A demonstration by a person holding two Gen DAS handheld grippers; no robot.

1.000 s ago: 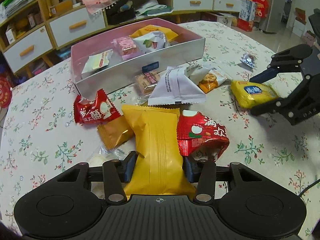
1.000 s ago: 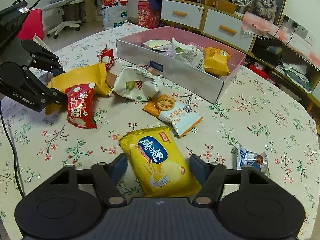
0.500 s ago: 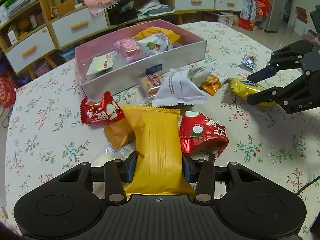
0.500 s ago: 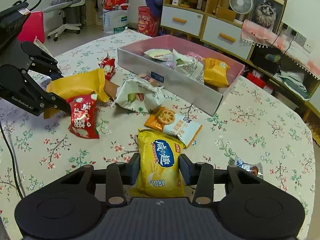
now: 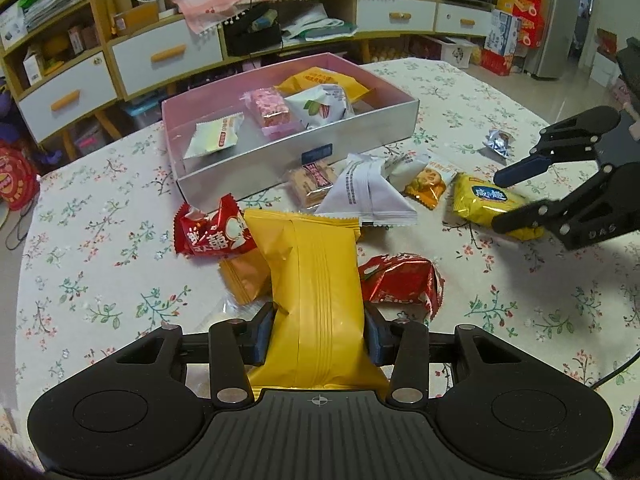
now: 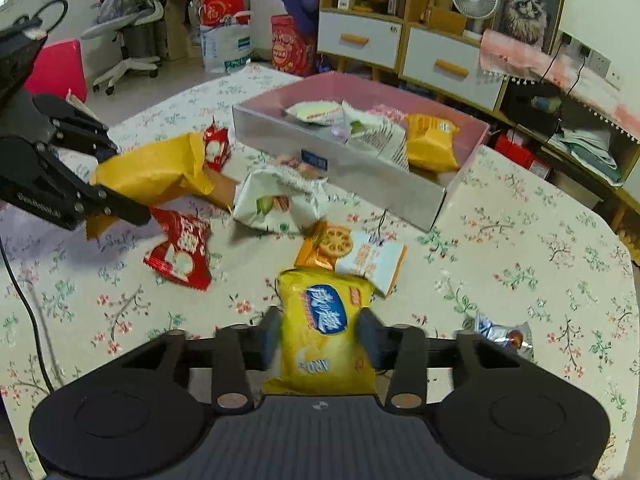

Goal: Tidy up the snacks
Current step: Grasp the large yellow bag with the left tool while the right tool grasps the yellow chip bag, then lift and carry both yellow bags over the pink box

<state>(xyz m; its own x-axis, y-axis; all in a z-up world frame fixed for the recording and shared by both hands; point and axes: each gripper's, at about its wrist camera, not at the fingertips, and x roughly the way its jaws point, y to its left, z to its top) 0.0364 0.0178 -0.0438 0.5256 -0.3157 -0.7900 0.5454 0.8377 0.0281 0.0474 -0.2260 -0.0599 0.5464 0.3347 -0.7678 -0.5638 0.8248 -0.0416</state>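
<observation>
Left claw (image 5: 318, 330): clenched on the big orange-yellow snack bag (image 5: 314, 288), raised above the floral tabletop (image 5: 80, 280).
Right claw (image 6: 318, 338): clenched on the yellow cracker pack (image 6: 324, 336).
Pink box (image 5: 360, 130): behind, holding several snacks.

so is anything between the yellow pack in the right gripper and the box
Nothing tall. The yellow pack is clamped in the right gripper; the lotus-chip packet and white packet lie flat on the table before the box, whose top is open.
</observation>
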